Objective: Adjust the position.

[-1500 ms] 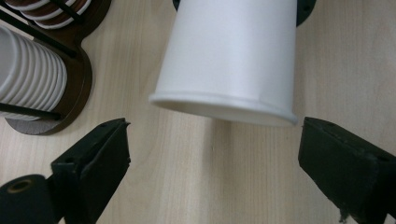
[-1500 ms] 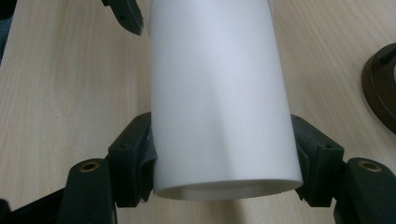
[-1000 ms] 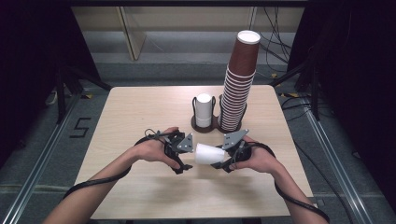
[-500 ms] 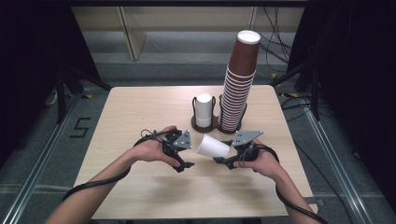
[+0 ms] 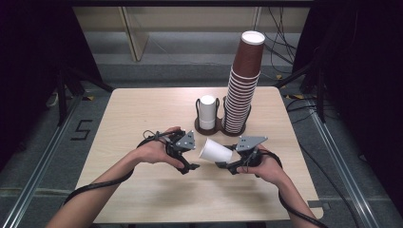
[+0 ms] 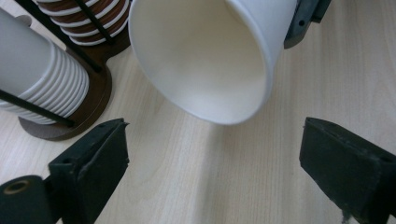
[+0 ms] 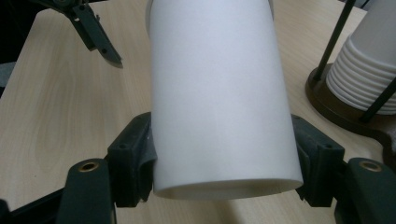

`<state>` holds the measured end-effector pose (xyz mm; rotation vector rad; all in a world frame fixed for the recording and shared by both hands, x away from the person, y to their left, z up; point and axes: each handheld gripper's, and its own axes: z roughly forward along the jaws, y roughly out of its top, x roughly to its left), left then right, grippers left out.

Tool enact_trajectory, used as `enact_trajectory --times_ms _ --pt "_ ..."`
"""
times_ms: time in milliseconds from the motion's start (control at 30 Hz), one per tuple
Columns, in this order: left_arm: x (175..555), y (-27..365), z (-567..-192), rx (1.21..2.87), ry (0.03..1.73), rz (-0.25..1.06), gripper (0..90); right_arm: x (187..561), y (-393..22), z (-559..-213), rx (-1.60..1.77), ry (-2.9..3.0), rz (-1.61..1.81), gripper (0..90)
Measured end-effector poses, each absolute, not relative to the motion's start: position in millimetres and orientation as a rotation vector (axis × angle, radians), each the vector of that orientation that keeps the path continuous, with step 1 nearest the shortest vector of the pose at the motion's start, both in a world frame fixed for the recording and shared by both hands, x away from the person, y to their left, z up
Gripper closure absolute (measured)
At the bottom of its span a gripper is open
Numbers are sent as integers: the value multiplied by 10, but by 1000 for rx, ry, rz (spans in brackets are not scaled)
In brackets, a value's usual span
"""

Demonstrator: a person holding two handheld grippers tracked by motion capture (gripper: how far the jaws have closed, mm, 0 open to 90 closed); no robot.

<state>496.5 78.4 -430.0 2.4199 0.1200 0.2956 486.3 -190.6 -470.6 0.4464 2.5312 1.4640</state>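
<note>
I am holding the white cup (image 5: pixel 216 151) sideways above the surface (image 5: pixel 142 109) in my right tool (image 5: pixel 227 166); my left tool (image 5: pixel 190 167), just opening wider, is empty beside its mouth. Next: seating it on the holder (image 5: pixel 209 127).

Plain white paper cup (image 5: pixel 216 151), empty, lying on its side above the table, open mouth turned toward the person's left, base end clamped at both sides, just in front of the cup stacks
</note>
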Motion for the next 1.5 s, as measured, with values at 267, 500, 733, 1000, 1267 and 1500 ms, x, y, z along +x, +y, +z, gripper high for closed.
enact_trajectory --times_ms 267,500,733,1000,1267,1500 --pt "4999 679 -4309 2359 106 255 36 4852 -1865 -4712 446 2548 1470 334" --pt "5064 649 -4306 2326 118 229 34 4856 -1865 -4722 431 2546 1465 334" --pt "5077 617 -4313 2318 104 207 35 4859 -1825 -4711 409 2550 1465 334" --pt "5084 592 -4308 2294 99 184 54 4854 -1803 -4720 394 2563 1457 334" --pt "5085 564 -4320 2300 81 172 75 4845 -1782 -4716 370 2562 1458 334" --pt "5089 561 -4329 2297 73 180 128 4833 -1770 -4708 360 2568 1450 335"
